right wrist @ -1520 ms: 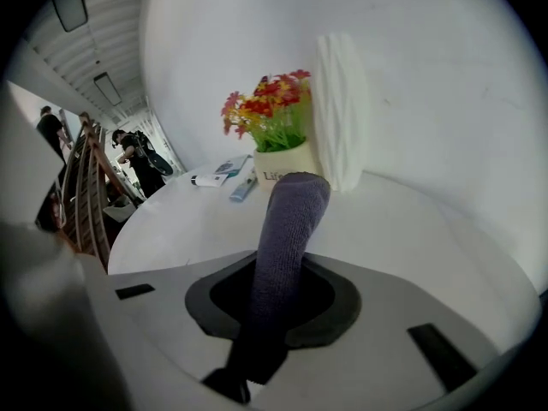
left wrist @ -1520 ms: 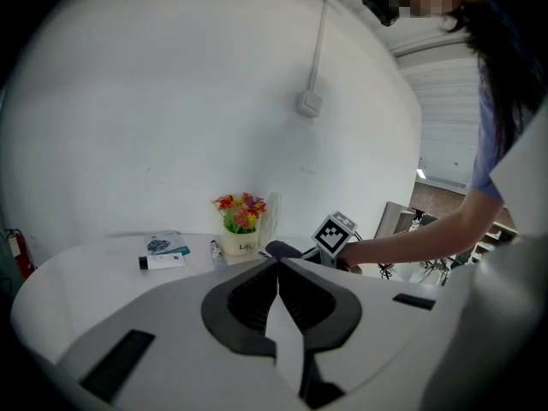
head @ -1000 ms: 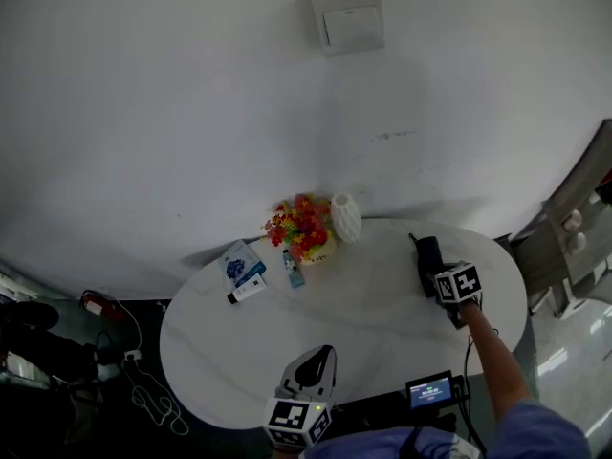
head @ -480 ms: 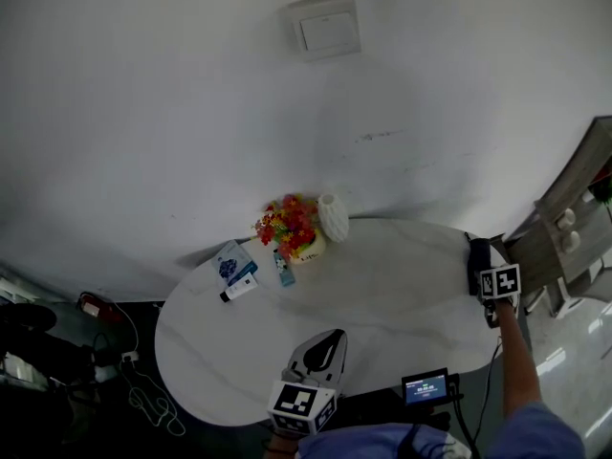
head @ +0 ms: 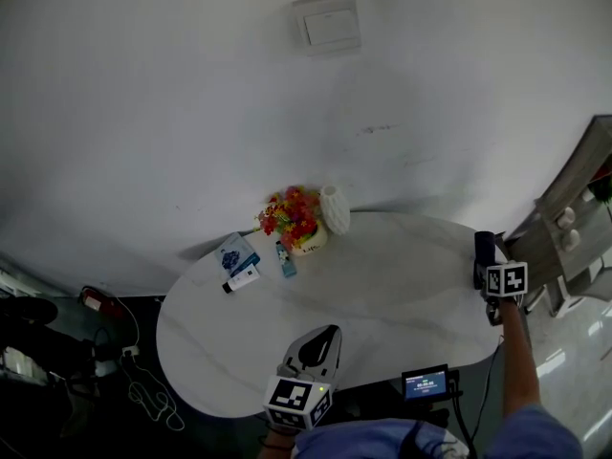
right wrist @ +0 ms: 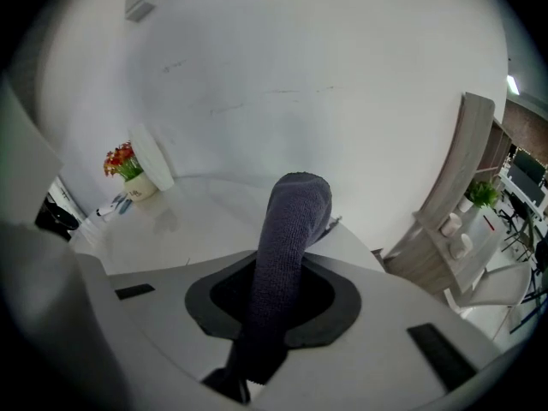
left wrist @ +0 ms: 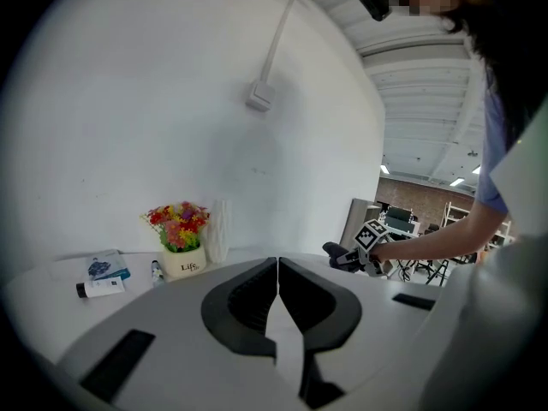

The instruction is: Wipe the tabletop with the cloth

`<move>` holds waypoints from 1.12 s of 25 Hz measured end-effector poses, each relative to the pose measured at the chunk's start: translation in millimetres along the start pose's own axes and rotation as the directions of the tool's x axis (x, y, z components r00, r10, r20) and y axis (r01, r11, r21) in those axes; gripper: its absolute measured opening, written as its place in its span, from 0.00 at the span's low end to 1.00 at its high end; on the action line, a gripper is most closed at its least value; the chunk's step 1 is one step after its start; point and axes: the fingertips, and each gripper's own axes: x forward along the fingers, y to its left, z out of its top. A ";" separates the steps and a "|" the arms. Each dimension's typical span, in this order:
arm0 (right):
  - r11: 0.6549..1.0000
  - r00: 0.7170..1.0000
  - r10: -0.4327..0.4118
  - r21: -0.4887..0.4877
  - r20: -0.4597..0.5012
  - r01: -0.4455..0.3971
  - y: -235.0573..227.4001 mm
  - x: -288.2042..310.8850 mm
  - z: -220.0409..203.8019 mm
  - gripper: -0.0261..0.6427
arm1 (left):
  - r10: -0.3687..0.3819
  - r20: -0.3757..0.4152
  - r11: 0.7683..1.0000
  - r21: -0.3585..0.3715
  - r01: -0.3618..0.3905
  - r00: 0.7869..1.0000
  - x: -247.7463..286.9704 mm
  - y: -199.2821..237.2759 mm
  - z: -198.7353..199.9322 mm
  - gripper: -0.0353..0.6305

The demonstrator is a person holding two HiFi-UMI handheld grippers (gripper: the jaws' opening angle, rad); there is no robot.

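Right claw of mine is clamped on the dark cloth, which sticks out past the jaws at the right edge of the white desk. My left claw hangs over the near edge, jaws together on nothing. I judge this a wiping pass at its right-hand limit. Next I should press the cloth flat and sweep leftward, stopping short of the flower pot and vase by the far edge.

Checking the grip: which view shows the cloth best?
The right gripper view: the cloth fills its centre, clamped in the right gripper. The head view shows only a small dark strip at the right edge of the table; the left gripper view, a distant dark bit.
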 end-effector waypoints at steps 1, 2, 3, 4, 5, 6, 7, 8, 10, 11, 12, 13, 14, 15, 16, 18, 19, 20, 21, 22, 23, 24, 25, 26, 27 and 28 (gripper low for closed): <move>1.000 1.000 0.023 -0.003 0.010 -0.023 10.4 -2.3 3.5 0.15 | 0.007 0.003 1.000 -0.002 -0.007 1.000 -2.6 1.3 -0.4 0.08; 0.999 0.999 0.047 -0.010 0.016 -0.047 22.5 -4.1 6.3 0.15 | 0.015 0.004 1.000 -0.003 -0.015 1.000 -5.9 3.2 -1.4 0.08; 0.997 0.997 0.073 -0.022 0.019 -0.072 35.9 -5.4 8.7 0.15 | 0.023 0.005 1.000 -0.006 -0.023 1.000 -9.9 5.7 -2.9 0.08; 0.995 0.995 0.098 -0.038 0.019 -0.097 50.2 -6.4 10.6 0.15 | 0.031 0.005 0.999 -0.011 -0.031 0.999 -14.5 8.6 -4.7 0.08; 0.991 0.992 0.122 -0.056 0.017 -0.121 65.0 -7.1 11.9 0.15 | 0.041 0.007 0.999 -0.019 -0.041 0.999 -19.8 12.0 -6.4 0.08; 0.987 0.989 0.145 -0.073 0.012 -0.143 80.1 -8.0 12.9 0.15 | 0.052 0.009 0.998 -0.031 -0.051 0.999 -25.9 15.9 -7.9 0.08; 0.982 0.986 0.167 -0.088 0.007 -0.166 95.7 -8.8 13.6 0.15 | 0.063 0.013 0.997 -0.044 -0.062 0.998 -32.4 20.4 -9.4 0.08; 0.977 0.982 0.189 -0.101 0.002 -0.188 111.8 -9.1 14.4 0.15 | 0.075 0.017 0.996 -0.055 -0.074 0.997 -39.1 25.9 -11.3 0.08; 0.965 0.973 0.229 -0.128 -0.007 -0.228 145.4 -7.9 17.0 0.15 | 0.103 0.023 0.992 -0.072 -0.101 0.994 -52.7 40.3 -16.0 0.08; 0.959 0.970 0.245 -0.144 -0.012 -0.244 163.0 -7.1 18.4 0.15 | 0.117 0.026 0.990 -0.080 -0.114 0.993 -60.4 48.6 -18.7 0.08; 0.953 0.966 0.258 -0.159 -0.018 -0.257 181.0 -6.5 19.3 0.15 | 0.131 0.029 0.988 -0.086 -0.128 0.991 -69.1 57.1 -21.5 0.08; 0.947 0.963 0.270 -0.175 -0.024 -0.270 199.7 -6.2 19.6 0.15 | 0.144 0.033 0.986 -0.091 -0.140 0.989 -78.5 65.6 -24.4 0.08; 0.940 0.959 0.283 -0.189 -0.030 -0.283 219.1 -6.5 19.5 0.15 | 0.156 0.037 0.984 -0.095 -0.152 0.987 -88.5 74.1 -27.3 0.08; 0.933 0.954 0.298 -0.203 -0.034 -0.298 239.4 -7.3 19.2 0.15 | 0.168 0.041 0.982 -0.097 -0.164 0.985 -98.8 83.2 -30.4 0.08; 0.925 0.949 0.313 -0.216 -0.038 -0.314 260.9 -8.4 18.8 0.15 | 0.180 0.044 0.979 -0.100 -0.175 0.983 -109.2 93.1 -33.7 0.08; 0.908 0.937 0.346 -0.238 -0.042 -0.346 306.5 -11.3 18.4 0.15 | 0.200 0.049 0.975 -0.112 -0.193 0.979 -129.4 115.9 -40.6 0.08; 0.900 0.932 0.361 -0.247 -0.044 -0.360 329.6 -12.9 18.6 0.15 | 0.207 0.050 0.972 -0.119 -0.200 0.977 -139.4 128.1 -43.7 0.08; 0.893 0.926 0.374 -0.254 -0.046 -0.373 352.8 -14.8 18.8 0.15 | 0.214 0.052 0.971 -0.124 -0.206 0.975 -150.0 140.5 -46.3 0.08; 0.886 0.921 0.386 -0.260 -0.048 -0.384 376.3 -16.9 18.8 0.15 | 0.219 0.055 0.969 -0.127 -0.211 0.974 -161.5 152.9 -48.5 0.08; 0.878 0.916 0.399 -0.267 -0.051 -0.397 400.5 -19.1 18.5 0.15 | 0.223 0.060 0.968 -0.128 -0.214 0.973 -173.6 165.6 -50.4 0.08; 0.868 0.909 0.414 -0.275 -0.056 -0.413 425.1 -20.7 17.8 0.15 | 0.229 0.065 0.967 -0.129 -0.219 0.971 -185.7 179.0 -52.6 0.08; 0.857 0.900 0.430 -0.284 -0.064 -0.430 450.1 -21.4 16.2 0.15 | 0.236 0.066 0.966 -0.128 -0.226 0.969 -197.4 193.1 -55.6 0.08; 0.844 0.891 0.447 -0.294 -0.073 -0.448 475.3 -21.6 13.7 0.15 | 0.245 0.064 0.964 -0.126 -0.236 0.967 -208.9 207.5 -59.4 0.08; 0.831 0.882 0.464 -0.304 -0.083 -0.466 501.0 -22.1 10.8 0.15 | 0.254 0.060 0.961 -0.125 -0.246 0.965 -220.3 221.7 -64.1 0.08; 0.817 0.872 0.482 -0.312 -0.090 -0.484 527.4 -23.0 8.1 0.15 | 0.263 0.055 0.959 -0.126 -0.255 0.963 -231.7 235.4 -69.3 0.08; 0.803 0.861 0.500 -0.320 -0.094 -0.502 554.0 -23.8 5.9 0.15 | 0.271 0.050 0.956 -0.129 -0.263 0.961 -242.6 249.0 -74.6 0.08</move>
